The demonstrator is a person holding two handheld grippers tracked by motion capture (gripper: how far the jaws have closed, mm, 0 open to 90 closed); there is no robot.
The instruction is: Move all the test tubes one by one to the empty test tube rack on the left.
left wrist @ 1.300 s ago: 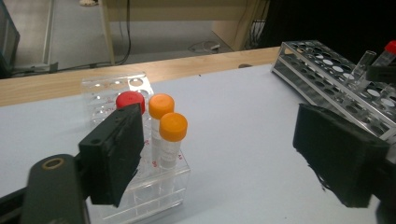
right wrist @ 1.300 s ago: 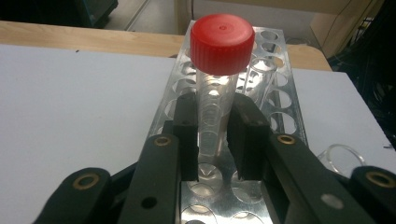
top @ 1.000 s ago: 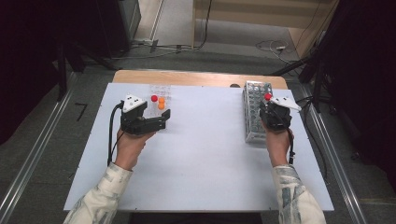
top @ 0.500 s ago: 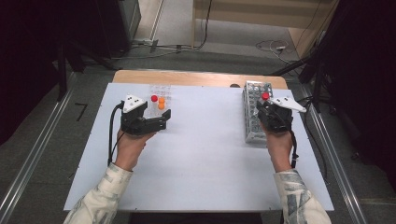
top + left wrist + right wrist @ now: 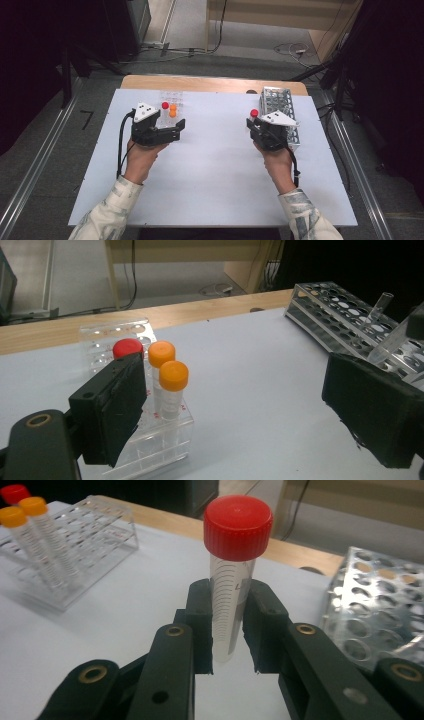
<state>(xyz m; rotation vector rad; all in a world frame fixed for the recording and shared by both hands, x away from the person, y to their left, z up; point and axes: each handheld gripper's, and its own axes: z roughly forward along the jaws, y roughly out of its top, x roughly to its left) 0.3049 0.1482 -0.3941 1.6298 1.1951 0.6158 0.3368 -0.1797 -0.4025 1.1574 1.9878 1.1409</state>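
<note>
Tube [image 5: 231, 605] stands upright, red cap up, gripped in the right tongs [image 5: 227, 630] at frame centre, left tongs [image 5: 240, 405] open, over a white bench [image 5: 215, 170] on grey floor [image 5: 45, 165].

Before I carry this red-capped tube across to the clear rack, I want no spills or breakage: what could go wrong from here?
The right gripper pinches the red-capped tube low on its barrel, so the heavy capped top could tip or slide as it travels.

The clear rack already holds two orange-capped tubes and a red-capped one close together; a lowering tube might knock them.

The open left gripper sits right beside that rack and could crowd the approach.
</note>
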